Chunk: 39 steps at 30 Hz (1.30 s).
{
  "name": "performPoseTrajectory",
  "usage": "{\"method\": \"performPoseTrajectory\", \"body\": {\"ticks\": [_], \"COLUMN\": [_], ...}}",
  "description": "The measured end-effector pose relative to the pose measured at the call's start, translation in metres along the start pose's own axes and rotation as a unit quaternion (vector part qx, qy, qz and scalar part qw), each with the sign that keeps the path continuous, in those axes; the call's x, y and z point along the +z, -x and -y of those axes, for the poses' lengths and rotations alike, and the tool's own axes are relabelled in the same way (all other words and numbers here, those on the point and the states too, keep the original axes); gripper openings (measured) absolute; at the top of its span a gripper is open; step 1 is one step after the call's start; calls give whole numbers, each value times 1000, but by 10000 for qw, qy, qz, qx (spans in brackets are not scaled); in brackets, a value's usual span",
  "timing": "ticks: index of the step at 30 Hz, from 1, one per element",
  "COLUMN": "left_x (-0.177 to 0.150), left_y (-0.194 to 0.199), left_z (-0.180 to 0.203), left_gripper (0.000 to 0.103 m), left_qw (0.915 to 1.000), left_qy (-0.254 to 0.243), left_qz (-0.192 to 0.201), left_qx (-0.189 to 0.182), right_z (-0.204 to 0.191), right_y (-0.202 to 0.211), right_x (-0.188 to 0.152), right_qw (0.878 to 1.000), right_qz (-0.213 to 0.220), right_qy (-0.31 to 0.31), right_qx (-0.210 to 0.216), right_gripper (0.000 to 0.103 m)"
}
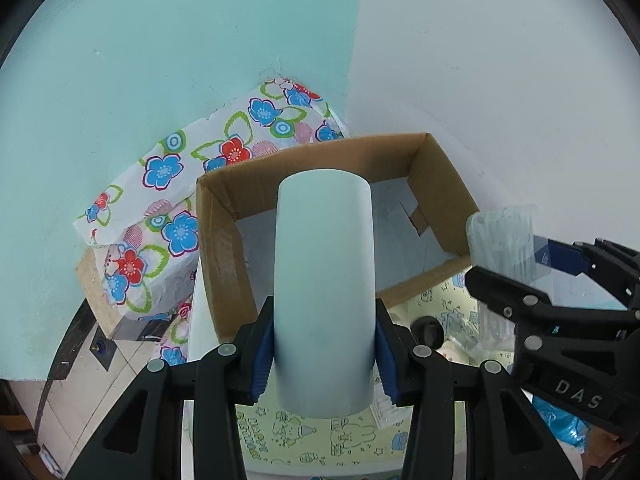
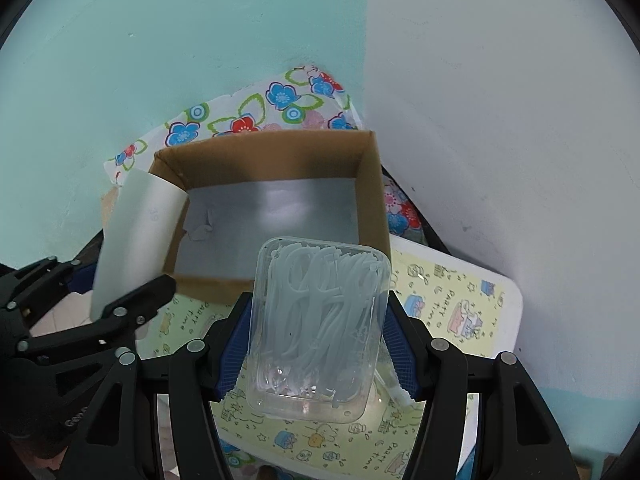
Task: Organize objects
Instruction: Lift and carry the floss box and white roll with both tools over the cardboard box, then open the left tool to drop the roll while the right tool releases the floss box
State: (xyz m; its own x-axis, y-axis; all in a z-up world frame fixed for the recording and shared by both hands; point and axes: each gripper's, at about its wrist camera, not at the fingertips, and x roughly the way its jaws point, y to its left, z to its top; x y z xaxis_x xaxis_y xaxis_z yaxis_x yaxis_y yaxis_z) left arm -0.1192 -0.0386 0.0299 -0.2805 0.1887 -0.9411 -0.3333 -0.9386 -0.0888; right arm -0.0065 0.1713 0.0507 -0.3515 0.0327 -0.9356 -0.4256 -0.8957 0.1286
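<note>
My left gripper [image 1: 324, 356] is shut on a pale blue-grey cylinder [image 1: 324, 288], held over the near left wall of an open cardboard box [image 1: 224, 240]. The cylinder also shows at the left of the right wrist view [image 2: 136, 240], at the box's left corner. My right gripper [image 2: 318, 344] is shut on a clear plastic case of white floss picks [image 2: 320, 320], held just in front of the box's [image 2: 372, 184] near wall. In the left wrist view the right gripper [image 1: 532, 276] and the case [image 1: 500, 240] are at the box's right side. The box holds only a grey liner.
The box stands on a small table with a yellow cartoon-print top [image 2: 452, 300]. A floral cloth [image 1: 160, 216] lies bunched behind and left of the box. Turquoise and white walls meet in a corner right behind it. Small clutter [image 1: 432, 332] lies on the table.
</note>
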Motion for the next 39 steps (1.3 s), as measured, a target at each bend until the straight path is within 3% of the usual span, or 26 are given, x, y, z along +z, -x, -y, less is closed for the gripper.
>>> {"method": "performPoseTrajectory", "body": {"ticks": [14,25,29,39], "left_x": [41,40,40,39], "left_y": [-44,-76,-70,-64], "left_z": [-8,-14,-9,-7], "left_gripper": [45,46,73,82], "left_qw": [9999,9995,9993,9993], "left_qy": [-80,-93,-190,-131], "left_qz": [-59,-264,-156,-184], "left_qx": [42,169,266,291], "right_z": [0,-2,-2,-1], "right_y": [-30,-74,-78,-71], "right_x": [53,56,54,56], "right_qw": [9998,9993,9993,9990], "right_qz": [121,-118,-134,-66], "right_qy": [-101,-340,-357,-431], "right_qx": [-82,70,41,-28], "right_gripper": [64,64,64,64]}}
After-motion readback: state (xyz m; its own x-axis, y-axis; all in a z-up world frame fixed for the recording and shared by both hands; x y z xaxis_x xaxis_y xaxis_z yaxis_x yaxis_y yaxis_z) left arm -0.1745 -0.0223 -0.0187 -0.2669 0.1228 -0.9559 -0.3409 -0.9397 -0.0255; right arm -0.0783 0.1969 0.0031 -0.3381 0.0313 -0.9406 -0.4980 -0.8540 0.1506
